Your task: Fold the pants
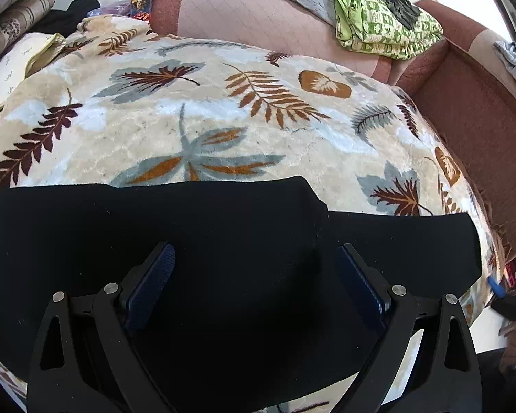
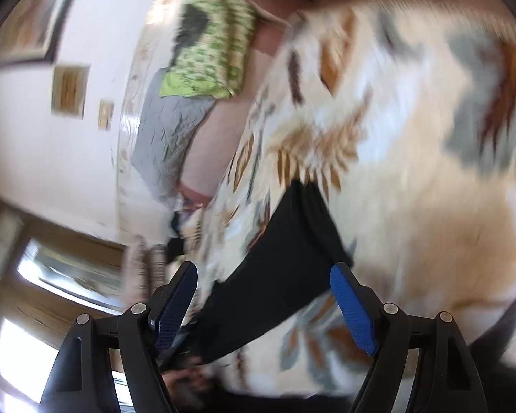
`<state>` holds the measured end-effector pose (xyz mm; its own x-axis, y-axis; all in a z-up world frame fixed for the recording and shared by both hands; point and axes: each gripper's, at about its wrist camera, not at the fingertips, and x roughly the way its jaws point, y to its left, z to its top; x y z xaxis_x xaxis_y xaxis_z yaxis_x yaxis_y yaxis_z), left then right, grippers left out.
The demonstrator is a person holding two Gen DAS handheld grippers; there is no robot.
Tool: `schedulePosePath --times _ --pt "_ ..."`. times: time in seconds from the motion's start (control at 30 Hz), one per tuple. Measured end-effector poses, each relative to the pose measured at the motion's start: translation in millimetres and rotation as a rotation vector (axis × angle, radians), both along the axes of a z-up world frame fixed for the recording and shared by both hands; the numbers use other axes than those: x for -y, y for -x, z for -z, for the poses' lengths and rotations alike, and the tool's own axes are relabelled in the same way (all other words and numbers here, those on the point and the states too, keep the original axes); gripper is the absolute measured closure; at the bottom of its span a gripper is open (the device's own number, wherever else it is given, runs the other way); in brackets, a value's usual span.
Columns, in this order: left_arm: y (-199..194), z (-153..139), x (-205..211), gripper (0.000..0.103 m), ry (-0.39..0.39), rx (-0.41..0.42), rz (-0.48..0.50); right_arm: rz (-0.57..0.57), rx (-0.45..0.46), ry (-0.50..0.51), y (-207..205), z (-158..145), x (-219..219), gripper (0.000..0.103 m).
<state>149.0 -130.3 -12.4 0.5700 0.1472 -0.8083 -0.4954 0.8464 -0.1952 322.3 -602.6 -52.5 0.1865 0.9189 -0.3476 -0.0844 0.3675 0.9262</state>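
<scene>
Here, in the left wrist view, the left gripper (image 1: 254, 258) is hovering with its 2 jaws spread apart over the black pants (image 1: 223, 241), which are lying flat on the leaf-print blanket (image 1: 189, 120).

In the blurred right wrist view, the right gripper (image 2: 263, 278) is hanging with jaws apart, gripping nothing, the pants (image 2: 285, 261) lying between them on the blanket (image 2: 412, 189).
</scene>
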Motion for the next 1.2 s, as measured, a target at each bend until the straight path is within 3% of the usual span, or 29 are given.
schedulePosePath --times 0.1,0.23,0.5,0.53,0.67,0.77,0.87,1.2 --pt "0 0 -2 0.009 0.01 0.007 -0.004 -0.003 -0.07 0.032 -1 14 -3 0.025" --pt "0 1 -1 0.009 -0.004 -0.003 -0.002 -0.011 -0.098 0.081 -8 23 -13 0.025" --pt "0 1 1 0.009 -0.012 -0.006 0.001 -0.034 -0.019 0.166 -17 22 -35 0.025" --pt "0 1 1 0.009 -0.014 -0.007 0.002 -0.041 -0.007 0.174 -17 20 -36 0.027" --pt "0 1 1 0.009 -0.014 -0.006 0.002 -0.022 0.003 0.23 -18 27 -36 0.062" --pt "0 1 1 0.009 -0.014 -0.007 0.002 -0.02 -0.002 0.254 -19 30 -33 0.078" --pt "0 1 1 0.009 -0.013 -0.006 0.001 -0.014 0.001 0.259 -18 32 -30 0.083" --pt "-7 -1 7 0.009 -0.045 -0.041 -0.043 0.018 0.028 0.292 -12 32 -32 0.083"
